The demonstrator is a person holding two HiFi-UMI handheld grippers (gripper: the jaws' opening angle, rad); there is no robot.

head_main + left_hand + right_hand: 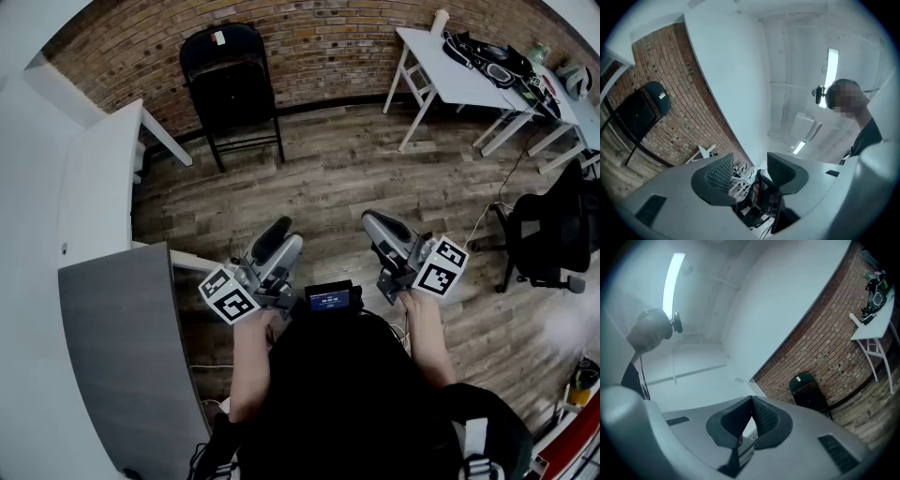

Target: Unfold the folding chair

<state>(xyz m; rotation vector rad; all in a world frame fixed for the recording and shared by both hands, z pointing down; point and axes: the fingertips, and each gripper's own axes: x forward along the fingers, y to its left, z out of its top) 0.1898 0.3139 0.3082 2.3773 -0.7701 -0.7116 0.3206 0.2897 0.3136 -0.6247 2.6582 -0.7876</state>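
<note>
With your left gripper [275, 232] open and right gripper [377, 221] closed, both empty, you probably needed to approach the folded chair [231, 86] at 11 o'clock squarely.

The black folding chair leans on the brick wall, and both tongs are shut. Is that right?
No: only the right tongs are shut. The left tongs are open and hold nothing, as the left gripper view shows. The folding chair does lean on the brick wall.

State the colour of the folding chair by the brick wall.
The folding chair is black; the head view shows it best.
</note>
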